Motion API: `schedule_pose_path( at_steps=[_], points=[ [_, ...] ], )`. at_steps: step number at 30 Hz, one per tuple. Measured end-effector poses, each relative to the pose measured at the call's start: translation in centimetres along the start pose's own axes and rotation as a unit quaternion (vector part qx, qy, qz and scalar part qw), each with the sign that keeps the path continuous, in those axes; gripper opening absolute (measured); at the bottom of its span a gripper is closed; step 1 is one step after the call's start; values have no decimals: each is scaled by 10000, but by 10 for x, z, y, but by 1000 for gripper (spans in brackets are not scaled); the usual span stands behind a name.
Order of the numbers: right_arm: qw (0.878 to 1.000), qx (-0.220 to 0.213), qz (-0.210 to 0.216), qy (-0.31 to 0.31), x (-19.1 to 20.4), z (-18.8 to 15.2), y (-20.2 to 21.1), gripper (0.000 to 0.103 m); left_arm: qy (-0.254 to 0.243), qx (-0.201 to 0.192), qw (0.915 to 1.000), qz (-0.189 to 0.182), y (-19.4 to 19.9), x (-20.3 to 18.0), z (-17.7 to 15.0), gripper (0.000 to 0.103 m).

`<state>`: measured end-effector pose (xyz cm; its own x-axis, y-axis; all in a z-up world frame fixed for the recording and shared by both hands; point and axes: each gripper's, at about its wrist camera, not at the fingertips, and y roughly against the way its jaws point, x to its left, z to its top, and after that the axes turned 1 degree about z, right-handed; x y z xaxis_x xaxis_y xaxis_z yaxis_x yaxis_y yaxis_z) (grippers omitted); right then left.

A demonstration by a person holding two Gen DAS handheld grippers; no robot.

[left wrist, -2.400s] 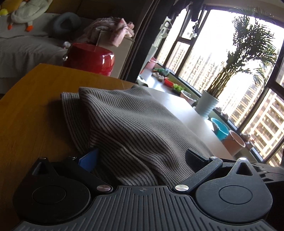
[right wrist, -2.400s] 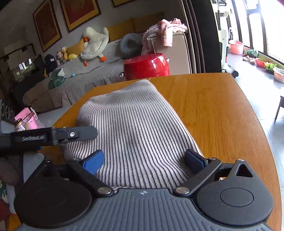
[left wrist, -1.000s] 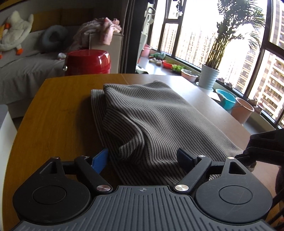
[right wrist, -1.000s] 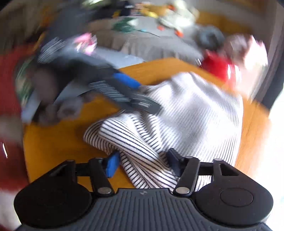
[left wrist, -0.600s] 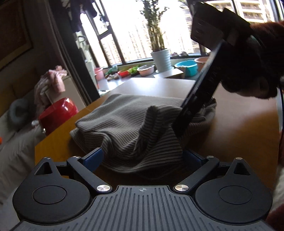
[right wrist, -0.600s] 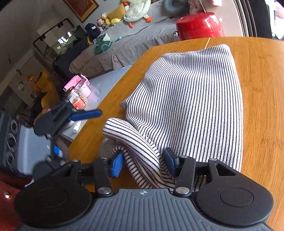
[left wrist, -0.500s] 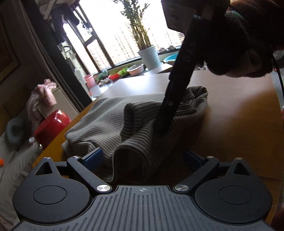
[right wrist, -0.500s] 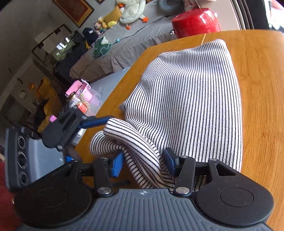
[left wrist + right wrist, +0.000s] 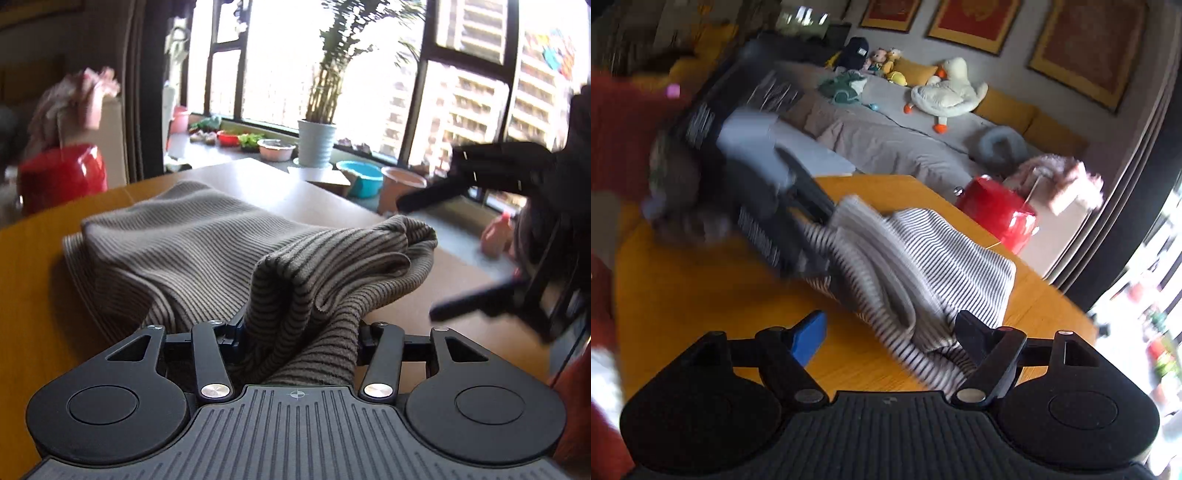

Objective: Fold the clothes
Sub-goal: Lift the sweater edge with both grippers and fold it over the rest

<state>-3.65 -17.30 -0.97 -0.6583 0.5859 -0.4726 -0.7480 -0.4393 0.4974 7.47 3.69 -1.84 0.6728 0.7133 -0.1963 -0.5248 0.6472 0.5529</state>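
Since half a second ago your right gripper (image 9: pixel 890 332) has let go of the striped garment (image 9: pixel 207 240) and pulled back, its jaws now wide apart above bare wood. Your left gripper (image 9: pixel 301 328) has closed and is clamped on a bunched fold of it. The rest lies across the middle of the tabletop (image 9: pixel 701 314), reaching toward the far edge by the red pot (image 9: pixel 62 177).

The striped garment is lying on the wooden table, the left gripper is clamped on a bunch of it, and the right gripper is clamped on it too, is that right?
Not quite. The right gripper is open, its fingers spread apart with nothing pinched, as the right wrist view shows. The striped garment does lie on the wooden table, and the left gripper is clamped on a bunch of it.
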Motion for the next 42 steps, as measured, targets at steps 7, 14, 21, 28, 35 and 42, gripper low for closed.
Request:
schedule_pose_path(
  at_steps=[7,14,21,28,35,42],
  points=[
    [9998,123,88,144,8,9,-36,36,474,64,9988,42,7,18,0,52],
    [9974,361,609,-144,2,26,3,28,225,-524,9971,500,82,11,12,77],
    [9936,288,1002,-438,-19,60,65,28,661,-277,9953,648,34,38,33,40],
    [9845,217,1311,-1141,-85,86,32,29,508,266,9983,136,2,34,13,38],
    [9463,781,1859,-2526,-125,42,-76,35,622,353,9972,209,-1,38,11,31],
    [9309,871,1929,-2977,-128,15,-98,43,842,349,9956,205,0,47,9,24]
  ],
)
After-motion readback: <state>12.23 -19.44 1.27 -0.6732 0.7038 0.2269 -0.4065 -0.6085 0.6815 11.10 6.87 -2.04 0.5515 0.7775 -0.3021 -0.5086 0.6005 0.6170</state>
